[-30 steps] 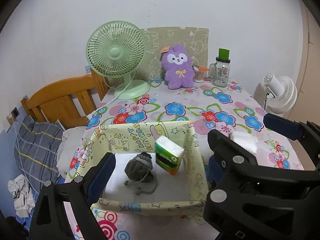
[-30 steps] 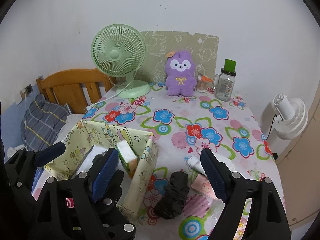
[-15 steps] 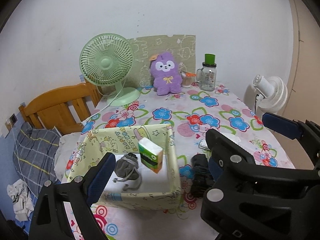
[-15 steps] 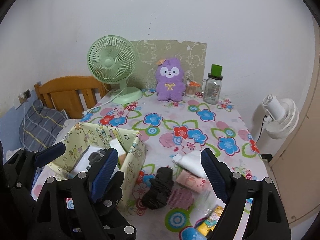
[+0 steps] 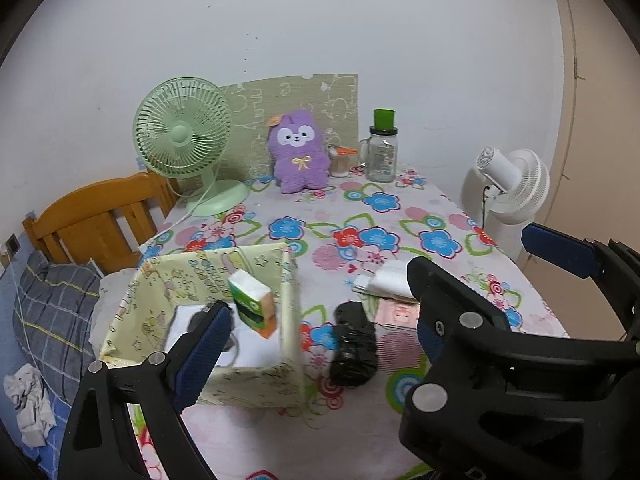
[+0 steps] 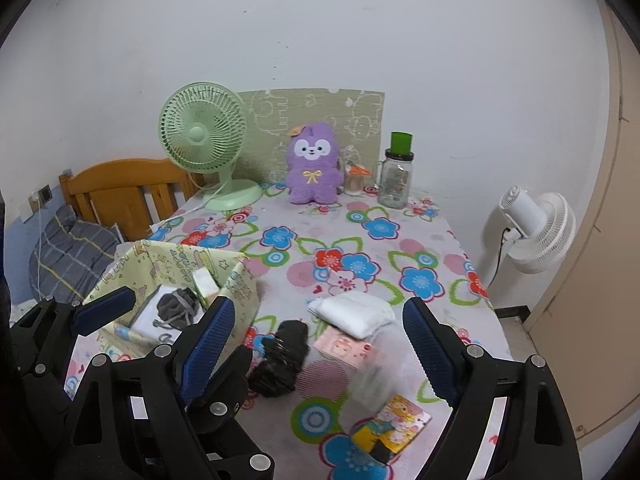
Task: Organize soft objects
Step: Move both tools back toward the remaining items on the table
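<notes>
A pale yellow fabric box (image 5: pixel 192 276) stands on the flowered tablecloth. It holds a green and orange tissue pack (image 5: pixel 252 304) and a grey drawstring pouch (image 6: pixel 176 308). Right of the box lie a black rolled bundle (image 6: pixel 284 356), a white folded cloth (image 6: pixel 352 312), a pink packet (image 6: pixel 344 350) and a colourful packet (image 6: pixel 392 428). A purple plush (image 5: pixel 298 152) sits at the table's back. My left gripper (image 5: pixel 316 340) hangs open near the box's near right corner, and my right gripper (image 6: pixel 318 348) hangs open above the black bundle. Neither holds anything.
A green desk fan (image 5: pixel 184 140) and a glass jar with a green lid (image 5: pixel 382 152) stand at the back. A white fan (image 6: pixel 536 224) stands beyond the table's right edge. A wooden headboard (image 5: pixel 96 220) and a plaid pillow (image 5: pixel 52 308) lie to the left.
Both grippers have drawn back from the table, so the box and loose items look smaller and farther. The packets at the near edge have come into the right wrist view. Both stayed open.
</notes>
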`<action>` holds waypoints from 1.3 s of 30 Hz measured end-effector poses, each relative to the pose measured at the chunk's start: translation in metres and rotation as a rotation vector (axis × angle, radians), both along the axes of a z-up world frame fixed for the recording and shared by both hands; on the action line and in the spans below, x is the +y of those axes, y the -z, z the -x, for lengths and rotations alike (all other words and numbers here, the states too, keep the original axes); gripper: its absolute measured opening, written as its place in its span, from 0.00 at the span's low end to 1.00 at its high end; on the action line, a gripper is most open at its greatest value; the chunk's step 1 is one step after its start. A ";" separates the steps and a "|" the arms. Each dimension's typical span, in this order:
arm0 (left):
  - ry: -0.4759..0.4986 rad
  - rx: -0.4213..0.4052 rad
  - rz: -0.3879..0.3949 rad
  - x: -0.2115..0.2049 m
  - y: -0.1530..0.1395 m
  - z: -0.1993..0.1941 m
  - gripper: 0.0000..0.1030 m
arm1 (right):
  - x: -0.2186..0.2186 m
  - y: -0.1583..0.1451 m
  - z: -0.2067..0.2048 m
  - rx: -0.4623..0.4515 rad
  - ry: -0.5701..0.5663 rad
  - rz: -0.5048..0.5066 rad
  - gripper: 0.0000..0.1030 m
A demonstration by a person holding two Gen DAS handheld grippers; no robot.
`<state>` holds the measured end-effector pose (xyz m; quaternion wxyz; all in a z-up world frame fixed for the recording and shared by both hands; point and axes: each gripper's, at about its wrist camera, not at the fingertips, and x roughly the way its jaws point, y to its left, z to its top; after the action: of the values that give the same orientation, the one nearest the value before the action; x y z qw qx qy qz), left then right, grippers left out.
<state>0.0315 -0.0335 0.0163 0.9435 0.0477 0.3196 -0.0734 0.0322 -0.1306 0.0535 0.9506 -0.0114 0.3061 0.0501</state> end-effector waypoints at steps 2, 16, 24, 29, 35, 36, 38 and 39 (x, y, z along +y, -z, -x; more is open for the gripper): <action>0.013 0.001 0.009 -0.006 0.002 0.002 0.93 | -0.005 0.002 0.003 -0.002 0.001 -0.003 0.86; 0.073 0.010 0.044 -0.040 0.033 0.013 0.93 | -0.040 0.030 0.022 -0.026 0.019 0.027 0.92; 0.084 0.047 0.030 -0.054 0.060 0.016 0.93 | -0.053 0.057 0.022 0.008 0.030 0.030 0.92; 0.078 0.078 0.031 -0.057 0.077 0.011 0.93 | -0.060 0.075 0.019 0.047 0.040 0.015 0.92; 0.077 0.107 0.023 -0.059 0.093 0.007 0.92 | -0.067 0.095 0.017 0.093 0.061 0.001 0.92; 0.080 0.108 0.022 -0.059 0.096 0.007 0.92 | -0.067 0.098 0.016 0.098 0.063 0.000 0.92; 0.085 0.113 0.020 -0.060 0.100 0.007 0.92 | -0.069 0.103 0.015 0.113 0.064 -0.004 0.92; 0.088 0.117 0.018 -0.061 0.102 0.007 0.92 | -0.070 0.107 0.014 0.123 0.065 -0.007 0.92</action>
<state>0.0248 -0.0948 -0.0858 0.9194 0.0487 0.3713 -0.1201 0.0187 -0.2001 -0.0532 0.9312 0.0051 0.3638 0.0209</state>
